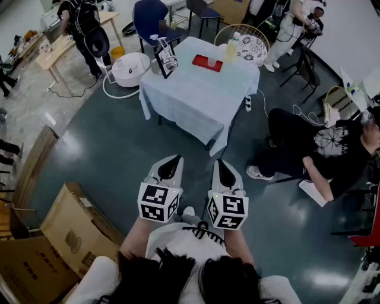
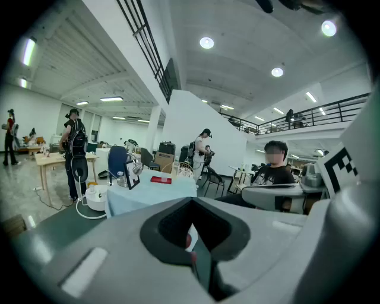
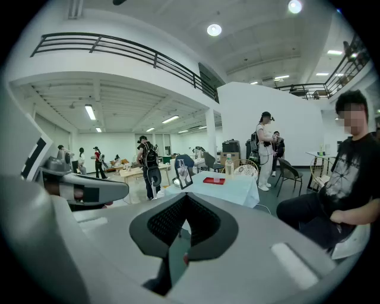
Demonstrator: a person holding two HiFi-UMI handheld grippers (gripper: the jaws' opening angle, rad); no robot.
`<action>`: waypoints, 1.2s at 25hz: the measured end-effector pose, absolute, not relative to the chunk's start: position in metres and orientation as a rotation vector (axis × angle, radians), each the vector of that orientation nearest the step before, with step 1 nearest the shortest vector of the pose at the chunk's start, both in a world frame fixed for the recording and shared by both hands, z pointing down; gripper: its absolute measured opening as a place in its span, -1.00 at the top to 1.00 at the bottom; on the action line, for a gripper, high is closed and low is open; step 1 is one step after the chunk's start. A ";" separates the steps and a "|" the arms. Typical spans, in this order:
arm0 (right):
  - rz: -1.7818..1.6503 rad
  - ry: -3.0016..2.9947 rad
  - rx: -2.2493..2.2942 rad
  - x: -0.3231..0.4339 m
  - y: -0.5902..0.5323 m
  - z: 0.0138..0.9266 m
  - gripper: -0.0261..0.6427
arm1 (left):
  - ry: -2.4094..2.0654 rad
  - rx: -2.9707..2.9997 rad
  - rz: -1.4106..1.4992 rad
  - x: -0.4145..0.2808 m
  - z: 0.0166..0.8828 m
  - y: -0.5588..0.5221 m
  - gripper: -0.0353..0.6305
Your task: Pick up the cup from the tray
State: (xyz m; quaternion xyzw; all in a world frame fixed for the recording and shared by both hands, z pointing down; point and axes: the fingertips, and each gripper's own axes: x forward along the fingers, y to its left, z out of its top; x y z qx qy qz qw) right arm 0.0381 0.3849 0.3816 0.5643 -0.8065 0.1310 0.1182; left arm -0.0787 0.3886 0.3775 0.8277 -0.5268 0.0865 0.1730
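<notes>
Above grey floor (image 1: 119, 148), left gripper (image 1: 171, 161) and right gripper (image 1: 223, 164) are clenched, empty.

A glossy dark teal floor (image 1: 113, 154) spreads under a desk (image 1: 190, 101) draped in pale blue cloth at far centre. Cardboard boxes (image 1: 65, 228) lie near left. A wooden table (image 1: 56, 50) stands far left, and a blue chair (image 1: 148, 16) stands beyond the desk. White walls (image 3: 249, 113), a dark-railed balcony (image 3: 119, 48) and round ceiling lights (image 2: 206, 43) enclose what looks like an open hall.

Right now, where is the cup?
In the head view, the cup stands on the red tray, on the cloth-covered table far ahead, left of the bottle.
</notes>
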 end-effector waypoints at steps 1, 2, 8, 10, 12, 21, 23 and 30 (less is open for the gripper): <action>0.382 -2.356 1.650 0.039 0.386 0.382 0.85 | -1.493 2.342 0.229 -0.078 0.376 0.389 0.89; 0.381 -2.354 1.649 0.039 0.386 0.382 0.85 | -1.493 2.338 0.216 -0.078 0.375 0.389 0.89; 0.376 -2.358 1.633 0.039 0.385 0.384 0.85 | -1.509 2.355 0.248 -0.079 0.376 0.387 0.89; 0.371 -2.358 1.624 0.039 0.384 0.385 0.85 | -1.513 2.360 0.256 -0.078 0.377 0.386 0.89; 0.364 -2.358 1.618 0.039 0.384 0.385 0.85 | -1.518 2.357 0.246 -0.078 0.376 0.386 0.89; 0.517 -2.438 1.547 0.039 0.384 0.390 0.84 | -1.518 2.348 0.247 -0.071 0.377 0.385 0.89; 0.513 -2.428 1.540 0.042 0.383 0.392 0.84 | -1.520 2.358 0.263 -0.067 0.378 0.384 0.89; 0.453 -2.423 1.504 0.049 0.383 0.392 0.84 | -1.560 2.344 0.273 -0.063 0.375 0.383 0.89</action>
